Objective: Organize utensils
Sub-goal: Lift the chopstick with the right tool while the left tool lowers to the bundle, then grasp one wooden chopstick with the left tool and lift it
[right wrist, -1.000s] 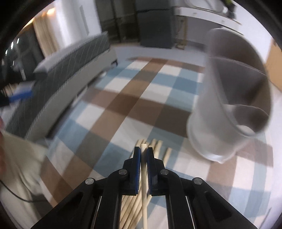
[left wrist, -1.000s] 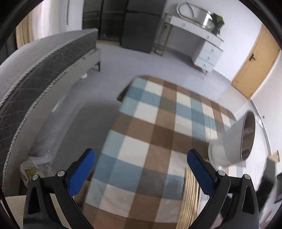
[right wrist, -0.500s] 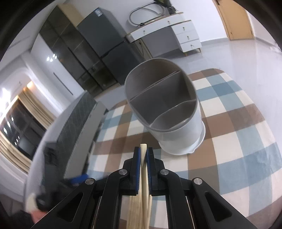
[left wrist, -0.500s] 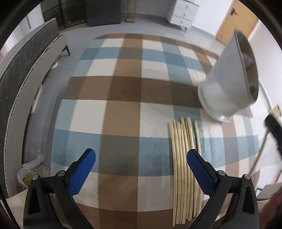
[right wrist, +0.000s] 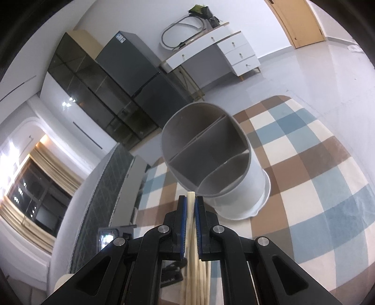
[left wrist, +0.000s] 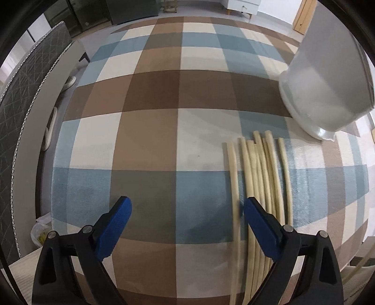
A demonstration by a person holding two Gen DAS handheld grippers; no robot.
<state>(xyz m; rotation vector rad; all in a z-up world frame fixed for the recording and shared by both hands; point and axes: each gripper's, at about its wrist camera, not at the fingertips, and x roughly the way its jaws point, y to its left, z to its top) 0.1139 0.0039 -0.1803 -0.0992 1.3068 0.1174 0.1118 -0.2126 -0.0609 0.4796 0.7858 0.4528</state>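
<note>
Several pale wooden chopsticks (left wrist: 262, 169) lie side by side on the checked tablecloth (left wrist: 150, 93). My left gripper (left wrist: 187, 204) points down at the cloth, its jaws closing. The leftmost chopstick runs just inside its right finger, and the pads touch nothing. A grey utensil holder (left wrist: 328, 89) stands to the upper right of the chopsticks. In the right wrist view my right gripper (right wrist: 191, 199) is shut on one chopstick (right wrist: 191, 211), whose tip pokes out just in front of the holder's (right wrist: 243, 187) rim. The holder's compartments look empty. More chopsticks (right wrist: 201, 281) show below the fingers.
A grey quilted bed (left wrist: 21, 93) runs along the table's left side, with a plastic bag (left wrist: 39, 232) on the floor near it. Across the room stand a dark fridge (right wrist: 140, 77), a white dresser (right wrist: 222, 51) and a wooden door (right wrist: 302, 21).
The left gripper sank and tipped down over the cloth until the chopsticks reached its right finger. The right gripper rose and rolled with its chopstick, bringing the holder's mouth in front.
</note>
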